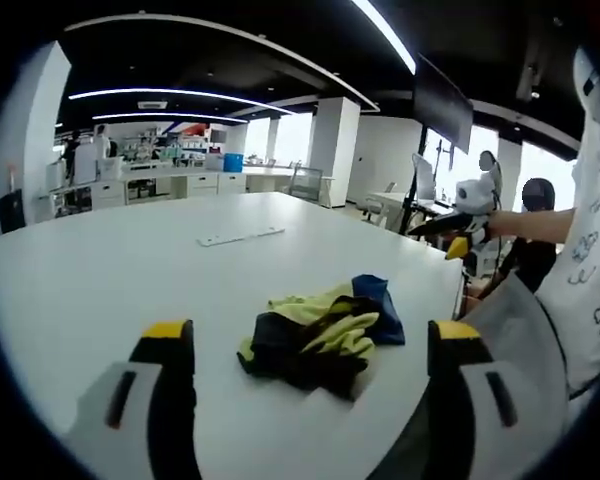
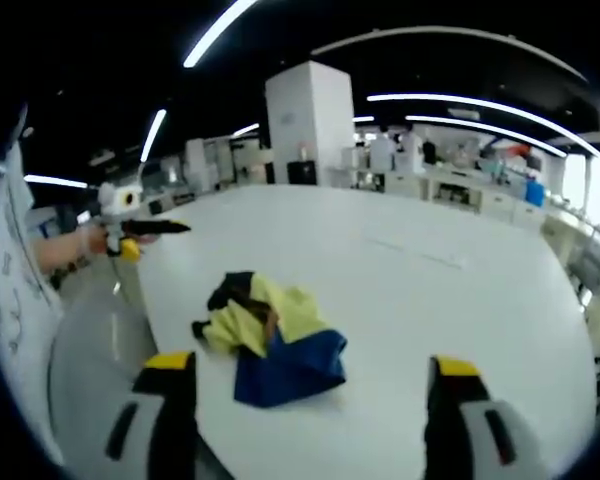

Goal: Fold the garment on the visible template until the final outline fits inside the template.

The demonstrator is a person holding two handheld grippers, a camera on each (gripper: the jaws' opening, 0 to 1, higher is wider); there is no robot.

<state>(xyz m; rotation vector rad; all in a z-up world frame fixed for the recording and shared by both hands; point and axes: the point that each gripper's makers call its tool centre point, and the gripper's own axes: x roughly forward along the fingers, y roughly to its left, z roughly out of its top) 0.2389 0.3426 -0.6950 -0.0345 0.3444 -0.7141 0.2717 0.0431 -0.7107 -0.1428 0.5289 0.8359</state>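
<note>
In the left gripper view, the left gripper is hovering with jaws spread wide above a white table; the crumpled garment is lying near its edge. In the right gripper view, the right gripper is hovering spread too, in an office lit by ceiling light strips.

The crumpled yellow, blue and black cloth garment is lying soft and matt, its folds showing no sheen. The wide white counter beneath it is looking smooth and faintly glossy, catching the ceiling lights. The fingers of the left gripper are looking like matt black plastic with yellow tips.
</note>
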